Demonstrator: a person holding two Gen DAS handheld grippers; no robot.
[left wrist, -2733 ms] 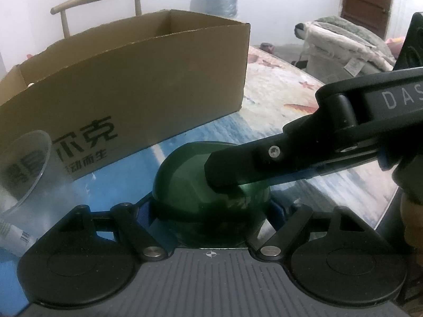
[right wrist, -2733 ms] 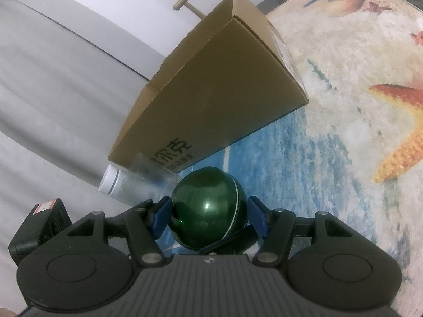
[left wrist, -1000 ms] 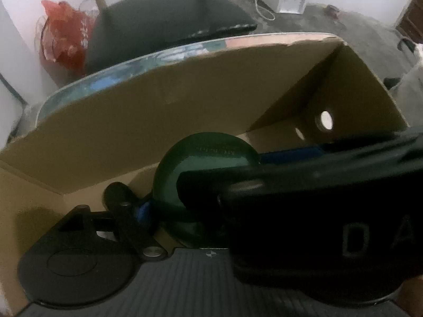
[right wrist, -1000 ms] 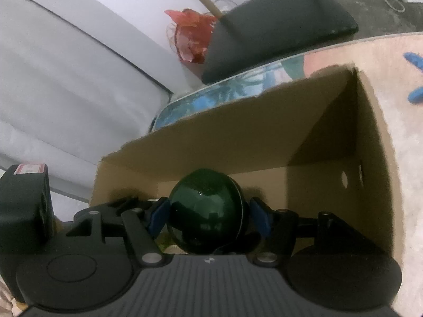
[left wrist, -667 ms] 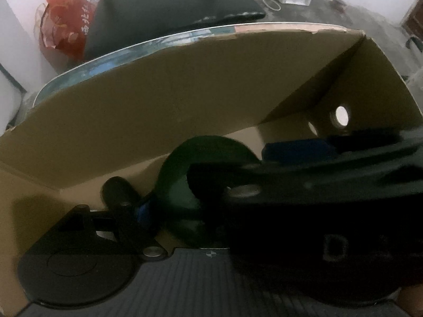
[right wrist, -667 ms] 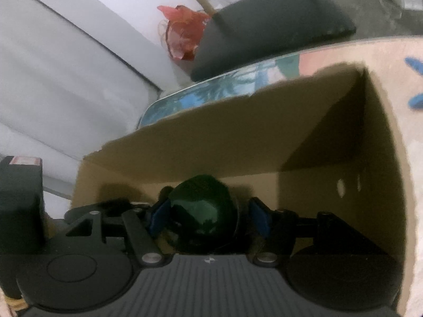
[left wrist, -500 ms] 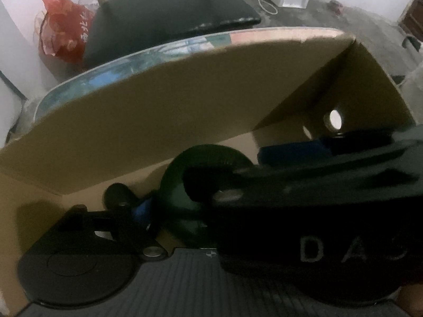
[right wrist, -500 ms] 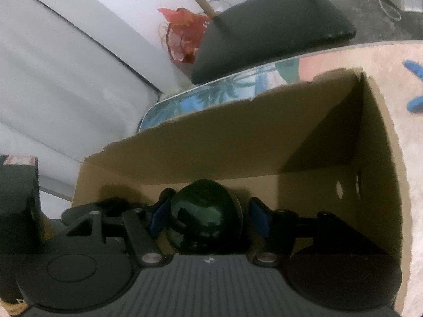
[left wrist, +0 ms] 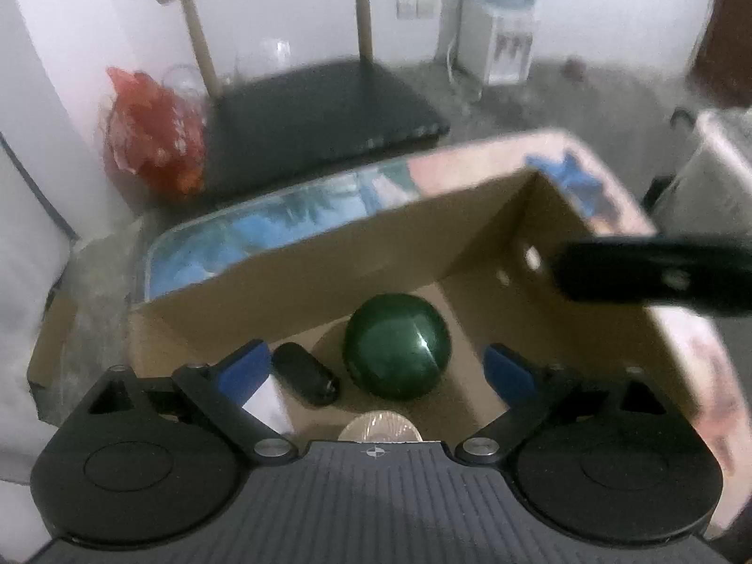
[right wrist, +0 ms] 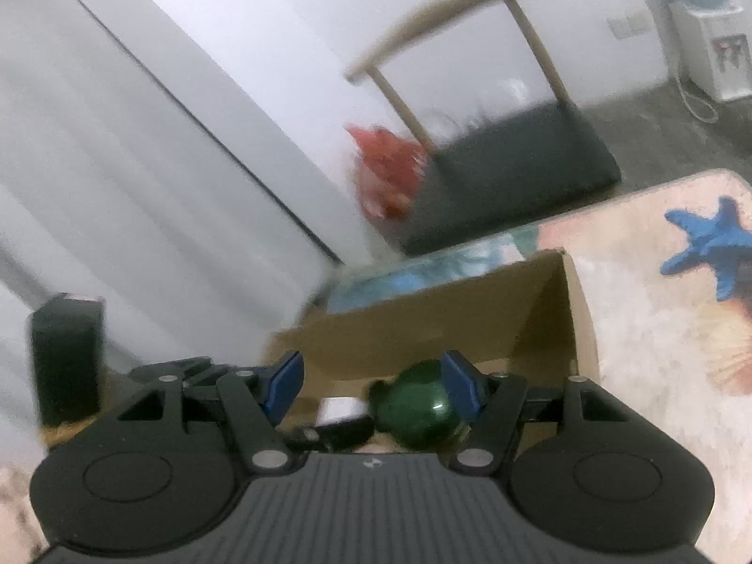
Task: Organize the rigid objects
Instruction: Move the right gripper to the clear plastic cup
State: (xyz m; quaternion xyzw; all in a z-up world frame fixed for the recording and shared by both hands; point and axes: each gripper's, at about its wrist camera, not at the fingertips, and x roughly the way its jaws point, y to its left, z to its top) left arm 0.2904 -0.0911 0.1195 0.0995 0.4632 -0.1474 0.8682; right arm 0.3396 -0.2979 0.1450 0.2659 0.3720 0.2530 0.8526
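Green and glossy, the ball sits on the floor of the cardboard box, free of both your claws. From your left wrist camera it lies just beside a small black oblong object on its left, with a white card-like piece at the lower left and a pale round object half hidden under the camera body. Your left gripper hangs above the box, its jaws have just been opening and now stand wide apart, and the blue pads press on nothing; the ball shows between them but lower down, untouched. One dark finger of your right gripper crosses the right side of that view over the box wall with the round holes. From the right wrist camera, your right gripper is also spread, its pads clear of the ball, which shows low in the box near the right pad; whether that pad overlaps it only by line of sight is hard to say in the blur. The box stands on a table covered with a beach-print cloth bearing a blue starfish. Beyond the table you see a chair with a black seat, a red bag on the floor beside it, and a white water dispenser against the wall.
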